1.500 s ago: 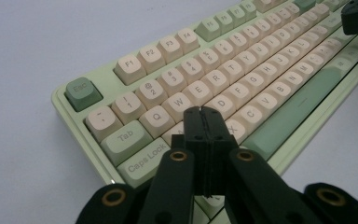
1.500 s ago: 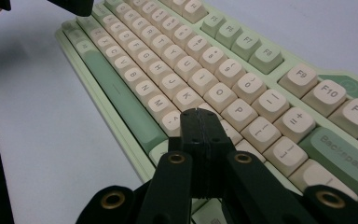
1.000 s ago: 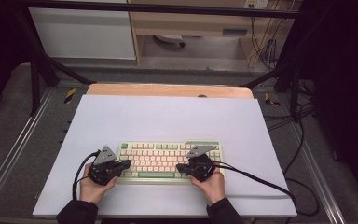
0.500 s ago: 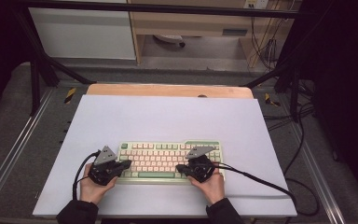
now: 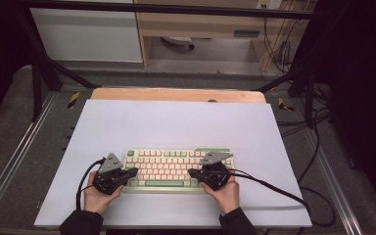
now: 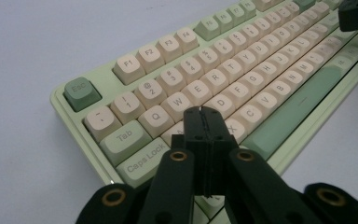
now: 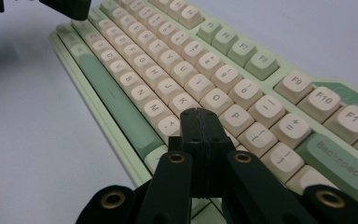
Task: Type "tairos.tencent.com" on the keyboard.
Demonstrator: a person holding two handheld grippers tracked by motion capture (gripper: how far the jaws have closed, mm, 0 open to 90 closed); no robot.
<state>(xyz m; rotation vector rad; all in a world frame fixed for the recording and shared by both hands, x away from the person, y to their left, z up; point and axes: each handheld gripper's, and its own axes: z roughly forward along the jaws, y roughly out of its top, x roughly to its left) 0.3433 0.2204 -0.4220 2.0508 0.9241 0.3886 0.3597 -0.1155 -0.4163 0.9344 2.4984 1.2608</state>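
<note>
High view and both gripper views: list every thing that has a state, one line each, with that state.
Pale green keyboard with cream keys: flat on the white table sheet, keys up, square to the near edge.
Left gripper: jaws shut, empty, tips over the keyboard's left keys by Caps Lock.
Right gripper: jaws shut, empty, tips over the right keys near P.
Black cable: slack, trailing right across the sheet.
</note>
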